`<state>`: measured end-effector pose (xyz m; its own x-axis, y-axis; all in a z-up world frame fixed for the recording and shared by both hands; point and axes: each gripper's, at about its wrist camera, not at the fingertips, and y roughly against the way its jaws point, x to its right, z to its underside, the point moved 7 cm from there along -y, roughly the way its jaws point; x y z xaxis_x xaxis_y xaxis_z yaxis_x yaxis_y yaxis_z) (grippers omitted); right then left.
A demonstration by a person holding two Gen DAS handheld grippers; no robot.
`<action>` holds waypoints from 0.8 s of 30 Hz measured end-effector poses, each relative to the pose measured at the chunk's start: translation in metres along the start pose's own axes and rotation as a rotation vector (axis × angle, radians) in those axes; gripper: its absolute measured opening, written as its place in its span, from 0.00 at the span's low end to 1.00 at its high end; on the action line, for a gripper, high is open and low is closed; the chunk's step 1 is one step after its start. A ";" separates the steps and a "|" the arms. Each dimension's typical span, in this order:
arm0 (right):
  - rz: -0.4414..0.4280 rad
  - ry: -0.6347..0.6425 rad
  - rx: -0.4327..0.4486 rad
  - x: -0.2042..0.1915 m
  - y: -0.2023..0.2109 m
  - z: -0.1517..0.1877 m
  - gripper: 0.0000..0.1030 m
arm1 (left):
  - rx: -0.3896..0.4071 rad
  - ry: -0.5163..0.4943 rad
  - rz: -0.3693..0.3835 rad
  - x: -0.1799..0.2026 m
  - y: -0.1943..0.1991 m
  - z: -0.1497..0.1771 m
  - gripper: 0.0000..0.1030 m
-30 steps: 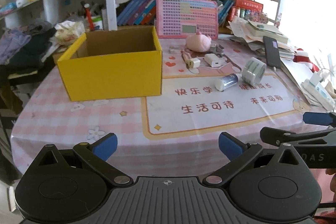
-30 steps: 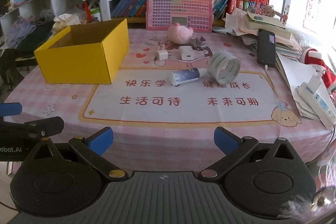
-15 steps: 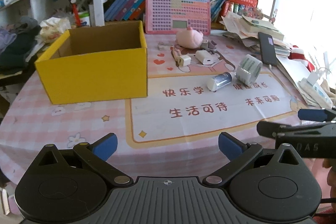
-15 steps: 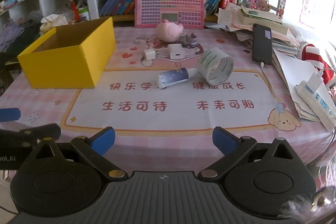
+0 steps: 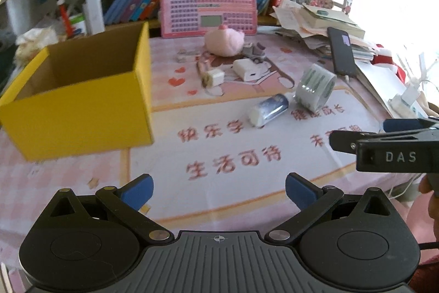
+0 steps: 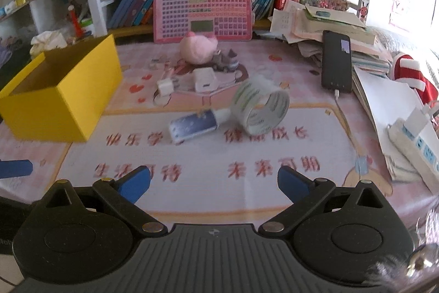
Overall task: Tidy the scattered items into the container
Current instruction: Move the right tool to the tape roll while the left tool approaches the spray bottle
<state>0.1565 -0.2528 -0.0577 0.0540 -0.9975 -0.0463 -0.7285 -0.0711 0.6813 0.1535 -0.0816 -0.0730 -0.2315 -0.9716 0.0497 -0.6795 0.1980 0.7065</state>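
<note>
An open yellow box [image 5: 82,106] [image 6: 63,98] stands at the left of the table. Scattered right of it lie a blue tube [image 5: 269,110] [image 6: 194,125], a roll of tape [image 5: 315,88] [image 6: 260,107], two white chargers [image 5: 247,69] [image 6: 204,78], a pink plush [image 5: 225,41] [image 6: 199,47] and a small grey toy [image 6: 226,63]. My left gripper [image 5: 219,190] is open and empty above the mat's near edge. My right gripper [image 6: 214,183] is open and empty, short of the tube and tape; it also shows in the left wrist view [image 5: 384,139].
A pink keyboard toy [image 6: 203,10] leans on the bookshelf behind. A black phone [image 6: 337,61] lies on a paper stack at the right, with a power strip [image 6: 414,142] near the right edge. A printed mat [image 6: 205,155] covers the table.
Both grippers have moved forward over the table toward the items and the box. Both stay open and empty.
</note>
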 end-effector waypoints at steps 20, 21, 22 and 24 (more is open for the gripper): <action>-0.063 -0.044 -0.057 0.061 -0.074 -0.048 0.99 | -0.041 -0.106 -0.024 0.046 -0.075 -0.062 0.95; -0.064 -0.048 -0.061 0.063 -0.078 -0.049 0.99 | -0.049 -0.113 -0.027 0.048 -0.080 -0.063 0.95; -0.066 -0.054 -0.067 0.066 -0.083 -0.050 0.99 | -0.057 -0.122 -0.028 0.050 -0.084 -0.065 0.94; -0.069 -0.064 -0.076 0.071 -0.092 -0.053 0.99 | -0.064 -0.141 -0.027 0.054 -0.092 -0.068 0.93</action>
<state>0.2635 -0.3166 -0.0852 0.0568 -0.9886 -0.1397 -0.6703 -0.1414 0.7285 0.2506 -0.1613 -0.0870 -0.3122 -0.9477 -0.0667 -0.6423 0.1588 0.7499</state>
